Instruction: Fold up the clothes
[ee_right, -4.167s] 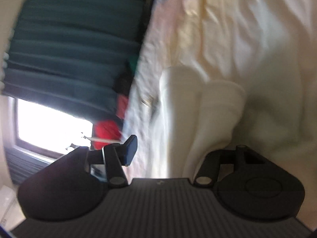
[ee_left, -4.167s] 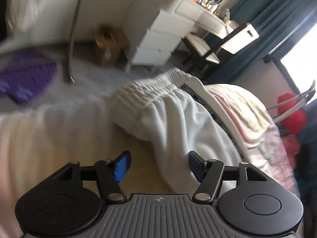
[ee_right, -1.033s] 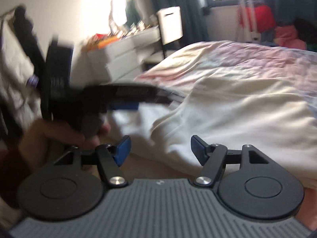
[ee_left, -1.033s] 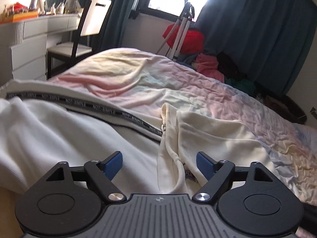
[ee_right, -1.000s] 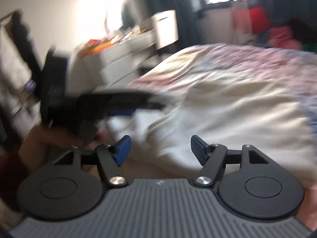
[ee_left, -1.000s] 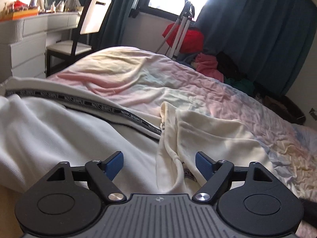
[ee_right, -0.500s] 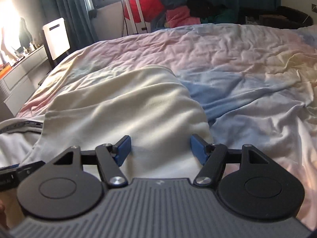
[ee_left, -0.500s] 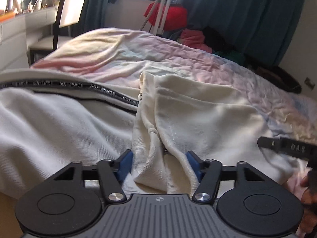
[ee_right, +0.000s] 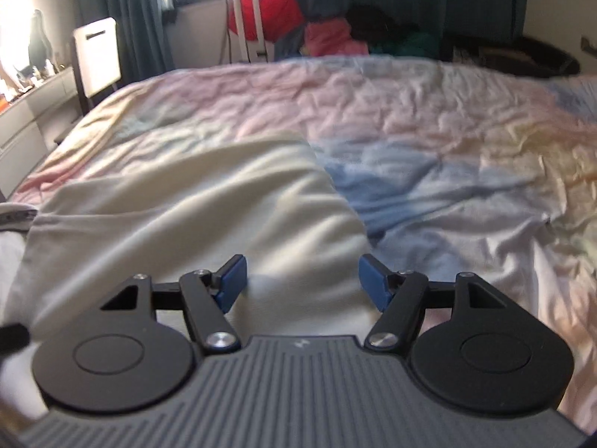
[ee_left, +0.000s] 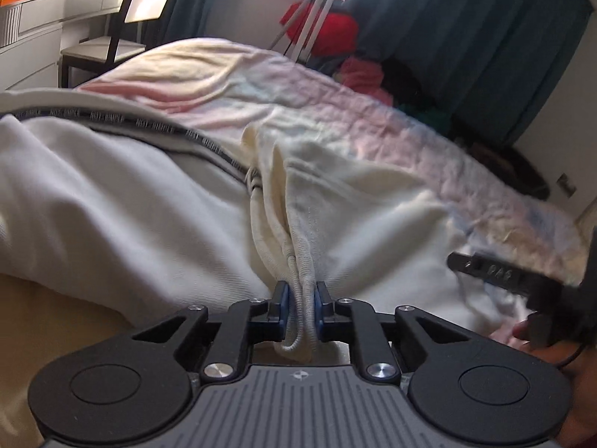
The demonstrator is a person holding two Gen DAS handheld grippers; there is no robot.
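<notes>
A cream garment (ee_left: 373,201) lies spread on the bed, its bunched hem and drawstring running toward my left gripper (ee_left: 300,300). The left jaws are closing, and the blue pads pinch that bunched edge between them. Beside it on the left lies a white garment (ee_left: 112,205) with a black lettered stripe. In the right wrist view the cream garment (ee_right: 186,205) fills the near middle. My right gripper (ee_right: 302,283) hovers open over its near edge with nothing between the pads. One black finger (ee_left: 485,270) of the right gripper shows at the right of the left wrist view, with a hand (ee_left: 541,339) behind it.
The pastel bedcover (ee_right: 447,130) stretches wrinkled to the right and far side. A chair (ee_right: 97,52) and white drawers (ee_left: 30,48) stand at the left. A red bag (ee_right: 276,11), a tripod and a clothes pile sit under dark curtains at the back.
The left jaws went from wide apart to pinching the cream garment's bunched edge as the gripper moved in. The right view swung from the room's left side onto the bed, then held still.
</notes>
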